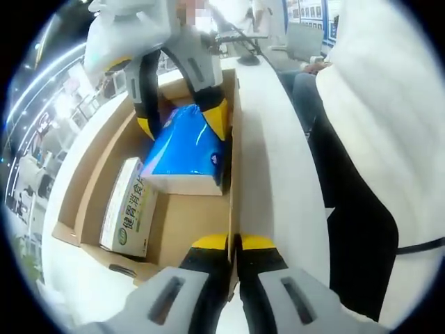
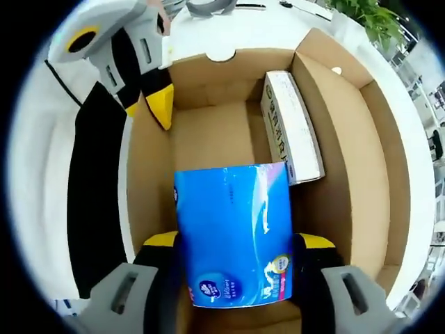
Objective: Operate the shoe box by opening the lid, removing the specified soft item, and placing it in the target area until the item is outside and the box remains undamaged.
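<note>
Office-type workspace. Long white desk (image 1: 271,160) runs through room. Monitor (image 1: 303,38) and cabling on far desktop. Wall panels (image 1: 311,10) beyond. Potted green plant (image 2: 372,17) at desk edge. Seated person (image 1: 311,90) at desk.

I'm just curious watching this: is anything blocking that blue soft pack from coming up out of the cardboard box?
Nothing visible does. The right gripper already grips the blue pack; the box is open, and the white carton lies beside it.

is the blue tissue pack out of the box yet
No, still inside: the right gripper grips the blue tissue pack between the box walls.
</note>
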Action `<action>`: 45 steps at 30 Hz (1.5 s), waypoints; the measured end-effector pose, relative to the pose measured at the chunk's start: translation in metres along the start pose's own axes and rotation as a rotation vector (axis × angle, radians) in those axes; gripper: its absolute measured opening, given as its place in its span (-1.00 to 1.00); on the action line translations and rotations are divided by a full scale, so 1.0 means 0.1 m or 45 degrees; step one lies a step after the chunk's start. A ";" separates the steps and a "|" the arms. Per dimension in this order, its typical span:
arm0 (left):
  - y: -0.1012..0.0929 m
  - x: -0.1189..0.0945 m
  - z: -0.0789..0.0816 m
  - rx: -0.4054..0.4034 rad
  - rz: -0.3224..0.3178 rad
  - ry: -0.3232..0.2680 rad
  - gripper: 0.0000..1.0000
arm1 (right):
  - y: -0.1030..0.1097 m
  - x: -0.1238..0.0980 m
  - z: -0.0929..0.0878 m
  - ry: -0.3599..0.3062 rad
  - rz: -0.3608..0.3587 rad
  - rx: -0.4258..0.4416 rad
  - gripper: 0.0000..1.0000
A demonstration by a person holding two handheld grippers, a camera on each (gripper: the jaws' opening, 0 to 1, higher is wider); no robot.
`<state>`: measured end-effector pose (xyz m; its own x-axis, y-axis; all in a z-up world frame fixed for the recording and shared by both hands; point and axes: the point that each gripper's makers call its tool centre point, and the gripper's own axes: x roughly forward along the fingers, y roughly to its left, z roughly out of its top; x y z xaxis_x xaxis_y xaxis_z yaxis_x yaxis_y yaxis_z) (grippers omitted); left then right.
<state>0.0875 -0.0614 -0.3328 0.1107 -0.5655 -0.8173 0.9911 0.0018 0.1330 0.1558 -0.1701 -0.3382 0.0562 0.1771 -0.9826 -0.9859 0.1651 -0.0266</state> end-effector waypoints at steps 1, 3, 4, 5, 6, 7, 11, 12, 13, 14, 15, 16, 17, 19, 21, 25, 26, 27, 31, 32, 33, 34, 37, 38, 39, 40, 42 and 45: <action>0.00 0.00 0.00 0.000 0.000 0.000 -0.95 | -0.01 0.00 0.00 0.005 -0.001 0.004 0.50; 0.00 0.00 0.00 0.002 0.001 -0.002 -0.95 | 0.02 0.04 -0.01 0.017 0.030 0.024 0.49; 0.00 0.00 0.00 0.002 0.001 -0.002 -0.95 | 0.02 0.05 -0.01 0.020 0.031 0.025 0.48; 0.00 0.00 0.00 0.004 0.003 -0.002 -0.95 | 0.06 0.08 -0.02 0.028 0.055 0.012 0.43; 0.00 0.01 0.00 0.003 0.005 -0.002 -0.95 | 0.11 0.10 -0.03 0.031 0.079 -0.020 0.38; 0.00 0.01 0.00 0.003 0.006 -0.002 -0.95 | 0.09 0.11 -0.04 0.034 0.061 -0.027 0.38; 0.00 0.01 0.00 0.003 0.007 -0.003 -0.95 | 0.05 0.10 -0.04 0.028 0.089 -0.112 0.39; 0.00 0.01 0.00 0.003 0.006 -0.004 -0.95 | 0.04 0.10 -0.05 0.032 0.095 -0.143 0.39; 0.01 0.01 0.00 0.002 0.004 -0.004 -0.95 | 0.02 0.09 -0.06 0.055 0.094 -0.144 0.39; 0.01 0.01 0.00 0.002 0.004 -0.004 -0.95 | 0.02 0.09 -0.05 0.051 0.098 -0.147 0.39; 0.01 0.01 0.01 0.001 0.005 -0.004 -0.95 | 0.02 0.11 -0.05 0.059 0.104 -0.137 0.40; 0.01 0.01 0.01 0.002 0.005 -0.005 -0.95 | 0.02 0.12 -0.05 0.065 0.103 -0.134 0.41; 0.01 0.01 0.01 0.003 0.006 -0.005 -0.95 | 0.03 0.15 -0.05 0.077 0.098 -0.118 0.44; 0.01 0.01 0.01 0.004 0.005 -0.007 -0.95 | 0.03 0.19 -0.05 0.095 0.098 -0.105 0.49; 0.01 0.01 0.01 0.001 0.000 -0.005 -0.95 | 0.05 0.23 -0.04 0.106 0.098 -0.104 0.52; 0.01 0.01 0.01 -0.002 0.003 -0.005 -0.95 | 0.06 0.28 -0.06 0.121 0.084 -0.116 0.59; 0.01 0.01 0.01 -0.002 0.005 -0.005 -0.95 | 0.06 0.31 -0.07 0.132 0.064 -0.131 0.62; 0.01 0.01 0.01 -0.003 0.006 -0.005 -0.95 | 0.06 0.34 -0.08 0.134 0.055 -0.140 0.65; 0.01 0.00 0.01 -0.008 0.005 -0.004 -0.95 | 0.04 0.43 -0.08 0.129 0.051 -0.118 0.74; 0.01 0.01 0.01 -0.006 0.004 -0.002 -0.94 | 0.04 0.44 -0.08 0.125 0.056 -0.118 0.75; 0.02 0.00 0.01 -0.007 0.007 -0.003 -0.94 | 0.04 0.43 -0.08 0.124 0.057 -0.116 0.75; 0.02 0.00 0.02 -0.017 0.002 -0.005 -0.94 | 0.04 0.42 -0.08 0.134 0.062 -0.119 0.75; 0.02 0.01 0.02 -0.012 -0.004 -0.004 -0.95 | 0.04 0.42 -0.08 0.138 0.060 -0.120 0.75; 0.02 0.01 0.02 -0.012 -0.005 -0.003 -0.95 | 0.04 0.42 -0.08 0.139 0.060 -0.120 0.75; 0.02 0.01 0.02 -0.012 -0.007 -0.002 -0.95 | 0.04 0.42 -0.09 0.143 0.059 -0.120 0.75; 0.02 0.01 0.02 -0.013 -0.007 -0.002 -0.95 | 0.04 0.42 -0.09 0.144 0.059 -0.119 0.75; 0.02 0.02 0.02 -0.012 -0.007 -0.001 -0.95 | 0.04 0.42 -0.09 0.146 0.058 -0.119 0.75; 0.02 0.02 0.02 -0.012 -0.008 -0.002 -0.95 | 0.04 0.42 -0.09 0.172 0.060 -0.123 0.73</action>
<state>0.0897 -0.0641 -0.3330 0.1047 -0.5666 -0.8173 0.9924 0.0061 0.1229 0.1526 -0.1707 -0.3815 -0.0060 0.0492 -0.9988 -0.9979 0.0649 0.0092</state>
